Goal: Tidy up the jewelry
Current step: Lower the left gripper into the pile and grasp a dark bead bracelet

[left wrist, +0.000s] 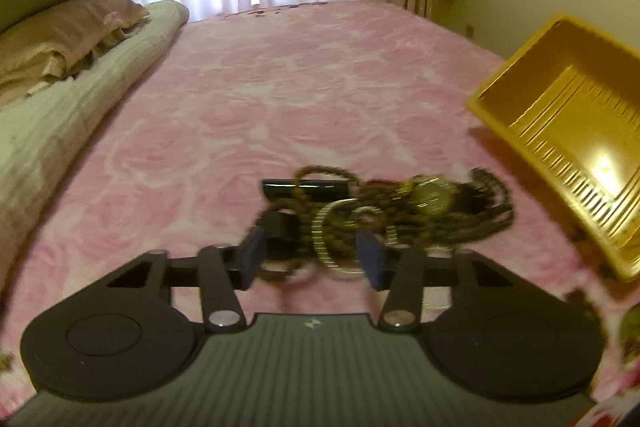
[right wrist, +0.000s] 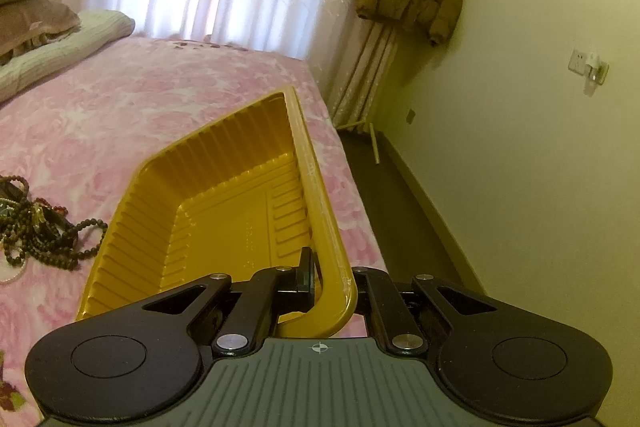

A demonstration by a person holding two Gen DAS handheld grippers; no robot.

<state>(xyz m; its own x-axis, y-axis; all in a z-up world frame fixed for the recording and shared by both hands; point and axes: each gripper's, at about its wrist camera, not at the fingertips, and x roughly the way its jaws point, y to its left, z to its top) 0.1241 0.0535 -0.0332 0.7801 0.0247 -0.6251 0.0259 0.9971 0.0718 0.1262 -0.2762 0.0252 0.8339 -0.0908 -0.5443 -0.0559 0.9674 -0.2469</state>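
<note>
Jewelry: a tangled heap [left wrist: 384,215] of dark bead strings, a few pale metal bangles and a round gold-coloured piece, lying on the pink rose-patterned bed [left wrist: 280,99]; a black oblong item sits at the heap's far left side.
Tray: a yellow ribbed plastic tray [right wrist: 224,203], empty inside, tilted up off the bed to the right of the heap.
Hard to make out: the left wrist view is blurred, so single strands and clasps cannot be told apart; in the right wrist view the heap [right wrist: 36,227] is cut off at the left edge.
Left gripper [left wrist: 312,255]: jaws spread wide, holding nothing, with the near bangles and beads lying between the fingertips.
Right gripper [right wrist: 332,279]: jaws clamped on the tray's near rim, one finger inside the wall and the other hidden behind it.
</note>
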